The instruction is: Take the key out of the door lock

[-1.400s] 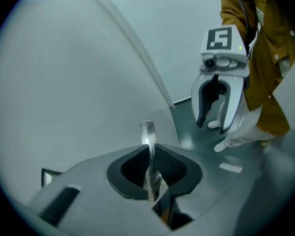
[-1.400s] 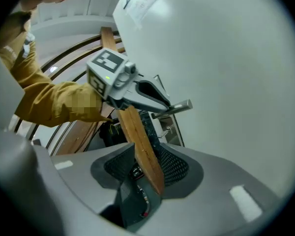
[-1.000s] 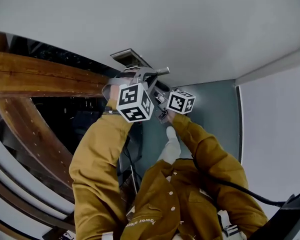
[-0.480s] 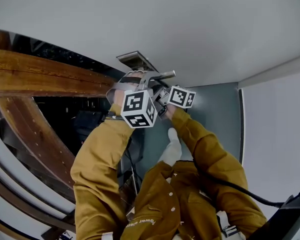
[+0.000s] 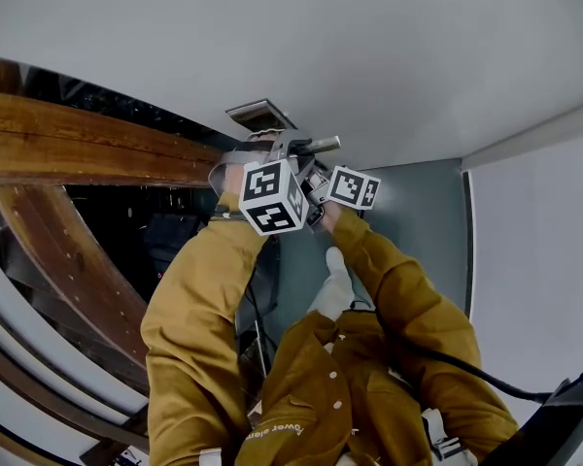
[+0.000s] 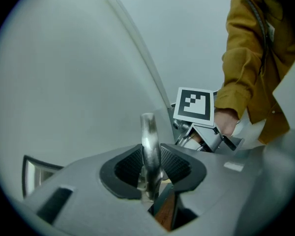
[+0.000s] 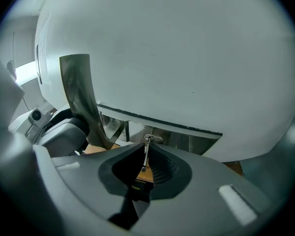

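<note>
**Pale door ahead, key in line with the right jaws**

Nearest the head camera, two mustard sleeves (image 5: 199,299) reach up to the grippers, which sit side by side close against a pale grey door (image 7: 187,58).

The left gripper (image 6: 151,163) has the door handle (image 6: 148,136) between its jaws. The metal lever stands upright through the gap. The jaws are closing, and the ribbed pads look to lie against both its sides, so they stand fairly wide, held apart by the lever.

The right gripper (image 7: 146,165) is just beside it, on the person's right of the lever, and it is the one at the key (image 7: 146,155). Its jaws are closing to a narrow slot. The key stands in that slot edge-on, a thin bright sliver with its flat faces towards the pads, which appear to pinch it.

Past the pads, the key's far end meets a small oval fitting on the steel lock plate (image 7: 182,139), so I judge it is not yet out. Its long axis runs straight away from the right jaws, along their own line, into the plate. The coming move turns on that. It calls for a pull straight back along the axis, without tilt, while the left gripper steadies the lever.

Farthest off, a dark wooden frame (image 5: 78,144) shows past the door in the head view.
</note>
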A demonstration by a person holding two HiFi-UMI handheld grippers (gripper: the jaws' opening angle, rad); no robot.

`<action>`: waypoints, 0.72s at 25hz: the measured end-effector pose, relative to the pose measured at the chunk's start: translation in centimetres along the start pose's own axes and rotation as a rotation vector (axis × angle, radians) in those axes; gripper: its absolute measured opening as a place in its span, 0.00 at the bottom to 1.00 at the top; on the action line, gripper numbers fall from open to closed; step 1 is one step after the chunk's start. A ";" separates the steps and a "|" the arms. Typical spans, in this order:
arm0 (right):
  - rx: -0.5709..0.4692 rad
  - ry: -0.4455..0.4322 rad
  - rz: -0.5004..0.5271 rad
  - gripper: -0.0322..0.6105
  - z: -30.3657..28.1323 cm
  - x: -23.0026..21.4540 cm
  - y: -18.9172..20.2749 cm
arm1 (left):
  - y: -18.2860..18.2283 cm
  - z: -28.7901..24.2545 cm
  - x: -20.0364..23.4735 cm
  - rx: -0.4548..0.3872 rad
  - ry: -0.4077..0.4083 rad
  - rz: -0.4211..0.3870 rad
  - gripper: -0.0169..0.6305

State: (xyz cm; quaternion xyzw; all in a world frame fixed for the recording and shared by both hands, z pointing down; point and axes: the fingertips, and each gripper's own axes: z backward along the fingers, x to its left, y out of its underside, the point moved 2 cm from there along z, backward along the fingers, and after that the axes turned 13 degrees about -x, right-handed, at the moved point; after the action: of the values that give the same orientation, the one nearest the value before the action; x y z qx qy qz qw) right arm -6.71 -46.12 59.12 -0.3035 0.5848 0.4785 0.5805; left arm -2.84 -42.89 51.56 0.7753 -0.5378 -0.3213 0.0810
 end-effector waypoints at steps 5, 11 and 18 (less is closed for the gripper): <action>0.005 0.006 0.003 0.10 0.4 0.0 0.2 | -0.1 0.0 -0.2 0.001 0.004 0.020 0.20; 0.022 0.022 0.025 0.10 2.0 0.3 0.8 | -0.2 -0.1 -0.5 -0.002 0.005 0.016 0.21; 0.076 0.019 0.057 0.09 9.5 0.5 1.2 | 0.1 -0.2 0.2 -0.023 -0.035 0.051 0.20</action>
State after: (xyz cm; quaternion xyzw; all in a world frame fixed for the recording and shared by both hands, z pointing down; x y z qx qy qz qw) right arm -4.15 -36.91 60.13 -0.2690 0.6165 0.4694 0.5720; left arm -2.74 -43.13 51.66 0.7545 -0.5551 -0.3387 0.0887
